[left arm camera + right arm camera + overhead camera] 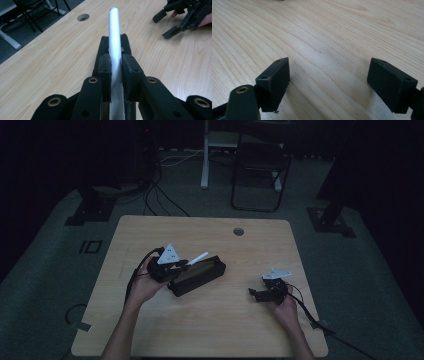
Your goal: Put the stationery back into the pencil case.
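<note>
The light wood-grain worktop stands on a grey carpeted floor in a dark room. Nearest the person, the right tongs rest low at the worktop's right side, held by the right hand; their jaws stand wide apart with bare wood between them, as the right gripper view confirms. The left tongs, held by the left hand, are closed on a white cylindrical tube, which runs lengthwise between the jaws and projects beyond their tips. Just beside the left tongs, a black oblong case lies on the worktop near its centre. Farther back, a round cable hole sits near the far edge. Beyond the worktop stand a black folding chair and a white desk leg.
</note>
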`<act>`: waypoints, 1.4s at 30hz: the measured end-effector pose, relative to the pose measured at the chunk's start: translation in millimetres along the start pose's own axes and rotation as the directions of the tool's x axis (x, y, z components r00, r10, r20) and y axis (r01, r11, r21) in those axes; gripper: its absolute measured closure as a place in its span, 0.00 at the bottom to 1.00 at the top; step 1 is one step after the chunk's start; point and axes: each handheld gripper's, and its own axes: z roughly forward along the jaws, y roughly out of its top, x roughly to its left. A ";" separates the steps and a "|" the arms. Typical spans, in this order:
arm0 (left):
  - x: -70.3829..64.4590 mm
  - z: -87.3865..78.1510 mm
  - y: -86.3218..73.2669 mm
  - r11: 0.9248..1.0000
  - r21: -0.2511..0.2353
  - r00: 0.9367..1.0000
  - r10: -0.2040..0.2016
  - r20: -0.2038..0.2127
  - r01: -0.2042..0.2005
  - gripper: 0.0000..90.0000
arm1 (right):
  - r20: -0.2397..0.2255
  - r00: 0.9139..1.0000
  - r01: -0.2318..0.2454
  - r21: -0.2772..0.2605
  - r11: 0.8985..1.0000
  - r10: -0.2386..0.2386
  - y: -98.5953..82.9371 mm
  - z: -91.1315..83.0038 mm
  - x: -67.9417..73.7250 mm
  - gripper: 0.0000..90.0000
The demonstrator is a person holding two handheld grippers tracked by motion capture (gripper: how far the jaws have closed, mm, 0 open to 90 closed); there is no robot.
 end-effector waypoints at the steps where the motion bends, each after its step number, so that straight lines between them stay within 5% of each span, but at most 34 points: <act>1: 0.7 1.0 -0.2 1.000 0.000 1.000 -0.001 -0.004 0.001 0.87 | 0.000 1.000 0.000 0.000 1.000 0.000 0.0 0.0 0.0 0.21; 42: 10.9 22.7 -5.6 0.999 0.028 0.999 -0.032 -0.039 0.034 0.87 | 0.000 1.000 0.002 -0.001 1.000 -0.002 0.0 0.1 -0.1 0.21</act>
